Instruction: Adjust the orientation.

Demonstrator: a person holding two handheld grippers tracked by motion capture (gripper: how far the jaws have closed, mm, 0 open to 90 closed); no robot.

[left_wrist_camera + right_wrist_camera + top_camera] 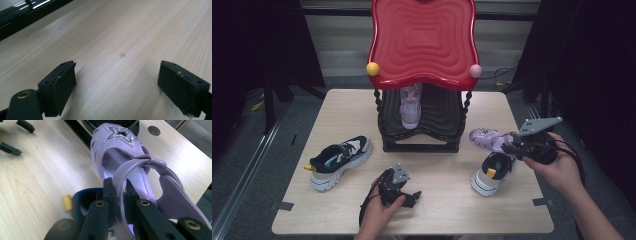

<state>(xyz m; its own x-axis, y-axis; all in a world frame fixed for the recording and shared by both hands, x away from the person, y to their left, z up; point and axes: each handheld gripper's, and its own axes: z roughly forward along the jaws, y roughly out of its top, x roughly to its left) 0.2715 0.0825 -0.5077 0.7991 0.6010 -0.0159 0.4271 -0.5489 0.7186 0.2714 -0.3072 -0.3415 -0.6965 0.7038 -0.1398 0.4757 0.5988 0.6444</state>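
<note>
A: Starting at the left of the surface (332,107), pale wood-grain laminate, what do we list?

B: We list one navy and white sneaker (339,161), chunky pale sole, a yellow tab at the heel, lying at the left side, toe toward the middle.

A: Next along?

B: The left claw (117,82), near the front edge in the high view, held in the person's left hand (379,212). We see its two black, blocky jaws spread wide over bare wood, with nothing between them.

A: At the centre?

B: A two-tier stand (422,45): glossy red top moulded in wavy concentric ridges, a yellow ball and a pink ball at its front corners, twisted black posts, black ribbed lower shelf. On that shelf we note a lilac shoe (410,107), toe pointing forward.

A: And to the right?

B: A second navy and white sneaker (492,172) with a yellow tab, just right of the stand's front. Above it, the right claw (119,195) pinches the strap of a lilac sandal (120,152), held off the surface. We record smooth, satin-like uppers, cut-out slits and a glittering silver star on the toe. The right hand (559,167) grips the tool.

A: Any writing?

B: None that we can read.
</note>
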